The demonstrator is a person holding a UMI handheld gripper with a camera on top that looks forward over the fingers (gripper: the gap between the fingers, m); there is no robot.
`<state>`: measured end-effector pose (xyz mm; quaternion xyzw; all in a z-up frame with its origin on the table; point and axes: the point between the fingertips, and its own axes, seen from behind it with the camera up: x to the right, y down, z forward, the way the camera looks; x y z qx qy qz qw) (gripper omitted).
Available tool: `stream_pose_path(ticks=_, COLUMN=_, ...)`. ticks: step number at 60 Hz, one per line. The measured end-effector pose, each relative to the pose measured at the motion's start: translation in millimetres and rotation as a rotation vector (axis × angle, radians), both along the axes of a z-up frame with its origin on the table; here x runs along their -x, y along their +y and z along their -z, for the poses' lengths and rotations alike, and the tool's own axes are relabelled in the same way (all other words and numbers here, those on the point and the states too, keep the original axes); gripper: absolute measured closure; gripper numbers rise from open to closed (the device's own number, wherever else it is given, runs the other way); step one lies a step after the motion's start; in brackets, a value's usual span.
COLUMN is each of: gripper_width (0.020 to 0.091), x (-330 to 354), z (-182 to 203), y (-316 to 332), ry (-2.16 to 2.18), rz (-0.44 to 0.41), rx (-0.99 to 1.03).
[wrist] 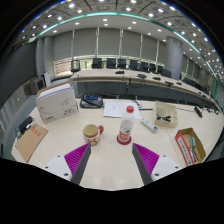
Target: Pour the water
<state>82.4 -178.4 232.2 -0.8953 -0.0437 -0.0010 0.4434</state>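
Hovering above the near edge of the tabletop, the tongs are standing wide and empty, pink pads facing inward. Bottle with a red cap is standing upright beyond the fingers, mid-tabletop, with the cup just beside it and well short of the far edge.

Risks, judged from this layout:
- Bottle is tall and narrow, so an off-centre approach is likely tipping it onto the cup or the papers behind it.
- Cap appears to be on; if it is, tilting is delivering nothing.
- Cup mouth is small, so pouring from too high is risking spill toward the boxes.
- Squeezing a soft bottle wall could be forcing water out early.
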Motion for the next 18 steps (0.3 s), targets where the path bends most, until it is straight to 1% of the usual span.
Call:
stream_pose_path(ticks=7, gripper_width=0.0242, x=14.6, z=-4.3, y=-6.8, ry=0.002, rz=0.003, rx=0.013)
stream_pose_path(ticks=18, gripper_width=0.0245, x=43.1, z=-10.5, y=-11.8, ry=0.028, rz=-0.018, rx=0.017)
